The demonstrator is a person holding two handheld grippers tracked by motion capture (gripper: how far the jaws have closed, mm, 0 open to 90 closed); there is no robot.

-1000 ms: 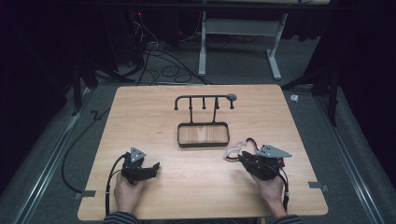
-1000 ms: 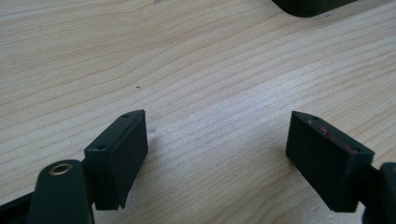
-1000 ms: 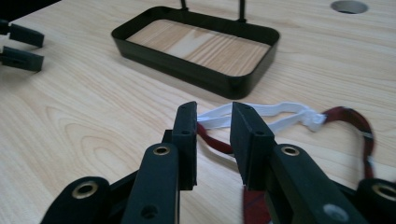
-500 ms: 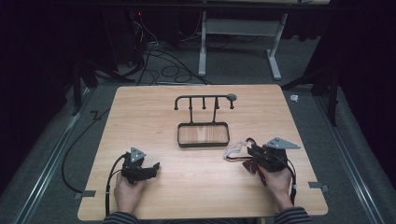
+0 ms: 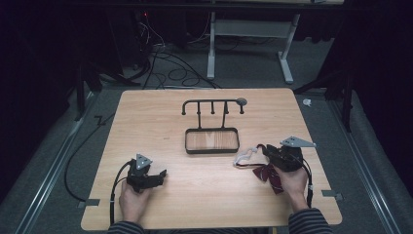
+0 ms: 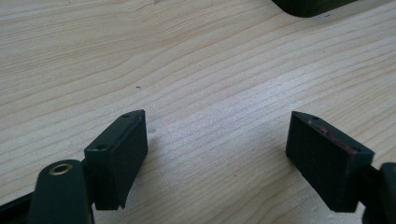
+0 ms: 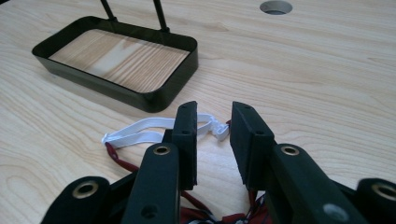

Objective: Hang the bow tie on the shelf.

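A dark red bow tie with a white elastic strap lies on the wooden table at the front right. My right gripper sits just above it, with the person's hand over part of the fabric. In the right gripper view its jaws stand a little apart with nothing pressed between them. The white strap lies just past the tips, and red fabric shows below. My left gripper rests at the front left, its jaws wide open over bare wood.
A black wire rack with several hooks rises from a shallow black tray at the table's middle. The tray's rim lies just beyond the strap. A round hole sits in the tabletop behind the rack. Cables run across the floor beyond.
My right gripper has shifted a little to the right and slightly up. The bow tie and strap have stayed where they lay. The left gripper has not moved.
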